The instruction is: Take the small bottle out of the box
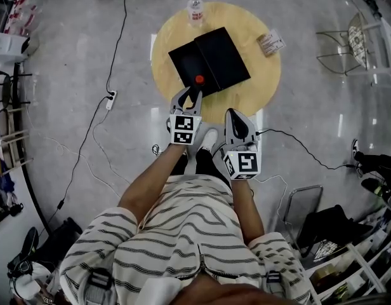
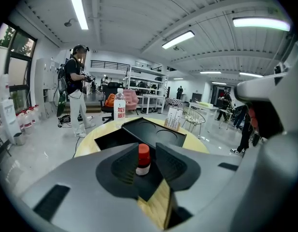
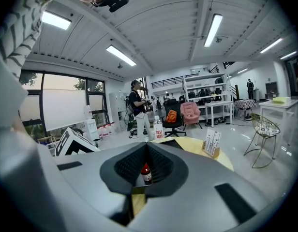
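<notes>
While the left gripper (image 1: 190, 95) stood with jaws apart, pads clear of the small bottle (image 2: 143, 160) between them, the bottle stood upright in the black box's (image 1: 221, 56) near corner; right gripper (image 3: 146, 146) clenched, empty.

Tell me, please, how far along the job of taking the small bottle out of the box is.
Done: the box lies open on the table. In hand: the left gripper is lined up on the small bottle, jaws apart, pads not pressing on it. The bottle stands inside the box. Left: close on it and lift it clear. The right gripper hangs back, shut and empty.
</notes>
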A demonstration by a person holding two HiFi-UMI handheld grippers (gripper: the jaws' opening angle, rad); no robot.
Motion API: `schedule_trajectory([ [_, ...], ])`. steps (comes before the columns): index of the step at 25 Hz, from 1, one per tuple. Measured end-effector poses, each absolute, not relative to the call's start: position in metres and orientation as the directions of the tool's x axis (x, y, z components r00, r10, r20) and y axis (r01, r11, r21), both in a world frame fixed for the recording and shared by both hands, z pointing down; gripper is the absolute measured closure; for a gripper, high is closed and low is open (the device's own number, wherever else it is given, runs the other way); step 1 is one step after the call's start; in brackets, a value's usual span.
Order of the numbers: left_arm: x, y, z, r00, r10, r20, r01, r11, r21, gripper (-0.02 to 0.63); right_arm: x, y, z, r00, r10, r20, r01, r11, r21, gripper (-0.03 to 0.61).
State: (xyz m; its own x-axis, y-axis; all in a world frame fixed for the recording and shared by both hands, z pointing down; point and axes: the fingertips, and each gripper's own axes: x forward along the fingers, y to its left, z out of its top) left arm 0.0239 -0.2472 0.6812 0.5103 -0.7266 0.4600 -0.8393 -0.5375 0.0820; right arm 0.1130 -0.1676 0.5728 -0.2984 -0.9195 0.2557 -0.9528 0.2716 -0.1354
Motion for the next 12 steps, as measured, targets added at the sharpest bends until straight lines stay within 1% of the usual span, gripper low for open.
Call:
schedule_trajectory([
  [12,0.031,-0.268,0.711,0.490,-0.713,0.501,-0.846,-0.528,0.075,0.472,0.121,-0.173,0.589,-0.298,-0.911,0.285,-0.953,0.266,-0.144,0.560],
])
